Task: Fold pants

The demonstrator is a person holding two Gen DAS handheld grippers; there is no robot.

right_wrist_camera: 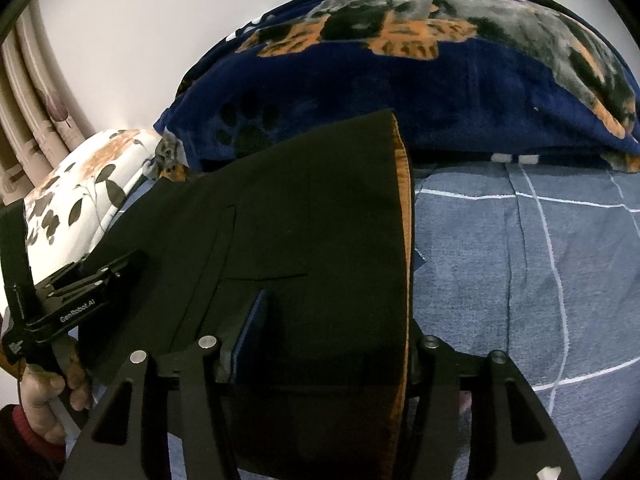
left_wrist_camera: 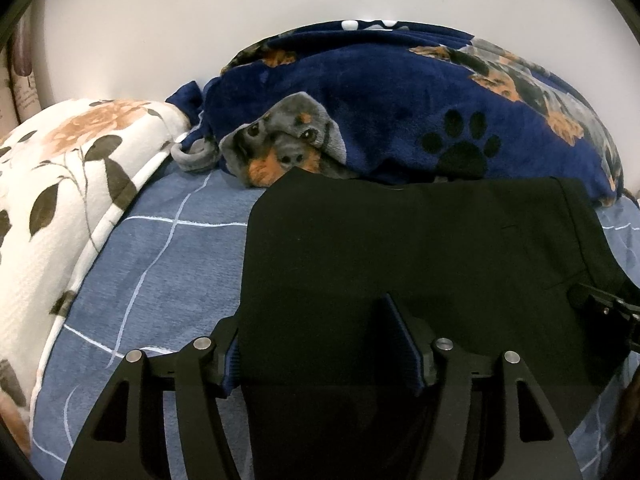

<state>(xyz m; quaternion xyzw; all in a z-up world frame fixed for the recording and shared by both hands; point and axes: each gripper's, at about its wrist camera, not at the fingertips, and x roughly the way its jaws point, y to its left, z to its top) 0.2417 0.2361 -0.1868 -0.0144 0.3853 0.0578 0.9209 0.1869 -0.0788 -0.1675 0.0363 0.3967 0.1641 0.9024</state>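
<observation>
Our left gripper point(left_wrist_camera: 320, 344) has its fingers point(left_wrist_camera: 394, 340) about half apart, straddling the near left corner of the pants point(left_wrist_camera: 400, 248); the cloth runs between the blue pads, but we cannot tell whether they press on it, so we call this a loose straddle, not a sure grip. Our right gripper point(right_wrist_camera: 332, 344) stands likewise at the near right corner, its left pad point(right_wrist_camera: 256, 316) showing beside the cloth and the other finger hidden behind the orange-lined edge; again, whether it pinches is unclear. We hold both corners at once, we judge, so the folded edge stays square. The pants lie as a flat dark rectangle on the blue checked sheet point(left_wrist_camera: 168, 264), their far edge just against the dog-print blanket point(left_wrist_camera: 380, 112), which bounds the working space. A floral pillow point(left_wrist_camera: 72, 168) sits to the left, well clear. The hand point(right_wrist_camera: 44, 396) on the left tool shows in the right view.
</observation>
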